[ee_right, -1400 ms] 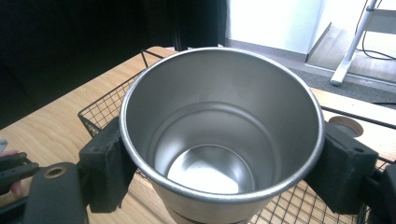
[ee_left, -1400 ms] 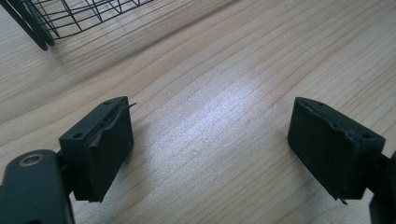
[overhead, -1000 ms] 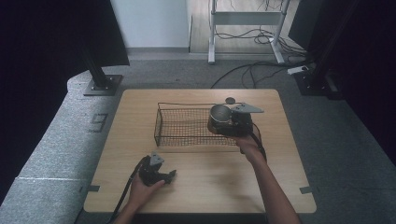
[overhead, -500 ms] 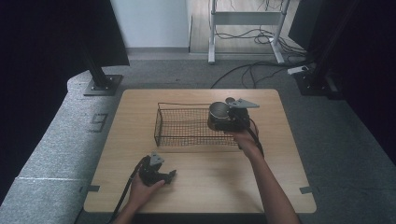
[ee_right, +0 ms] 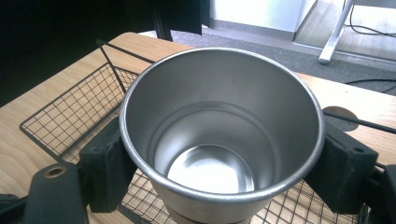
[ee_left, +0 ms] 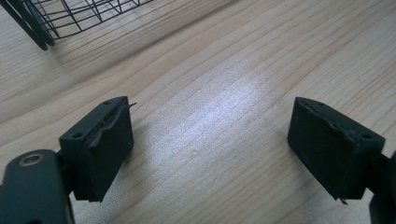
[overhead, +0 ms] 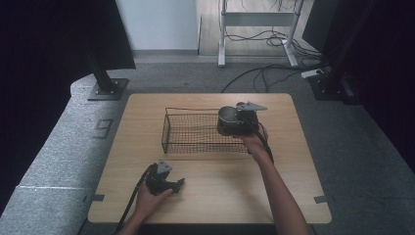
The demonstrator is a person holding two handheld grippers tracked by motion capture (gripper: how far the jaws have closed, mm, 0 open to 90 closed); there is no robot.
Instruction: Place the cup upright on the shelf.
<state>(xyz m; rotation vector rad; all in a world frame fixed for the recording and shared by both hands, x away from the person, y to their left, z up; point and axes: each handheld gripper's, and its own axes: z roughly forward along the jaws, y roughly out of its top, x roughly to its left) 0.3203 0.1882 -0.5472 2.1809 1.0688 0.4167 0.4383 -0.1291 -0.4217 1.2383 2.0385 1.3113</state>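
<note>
A shiny metal cup [ee_right: 219, 135] stands upright between the pads of my right gripper [ee_right: 224, 168], which is shut on its sides. In the high view this cup [overhead: 227, 119] hangs over the right end of a black wire basket [overhead: 191, 132], with the right gripper [overhead: 240, 122] behind it. The basket's mesh [ee_right: 70, 121] lies below and to the left of the cup. My left gripper [overhead: 169, 183] rests on the table near the front edge, left of centre. Its jaws stand wide apart in the left gripper view [ee_left: 210, 149], with bare wood between them.
The wooden table [overhead: 293, 161] has free room in front of the basket and at the right. A corner of the basket [ee_left: 56, 18] shows at the top left of the left gripper view. Cables and a desk frame [overhead: 254, 24] lie on the floor beyond the table.
The right gripper has carried the cup a little leftward and lower, further over the basket's right end. The left gripper has not moved.
</note>
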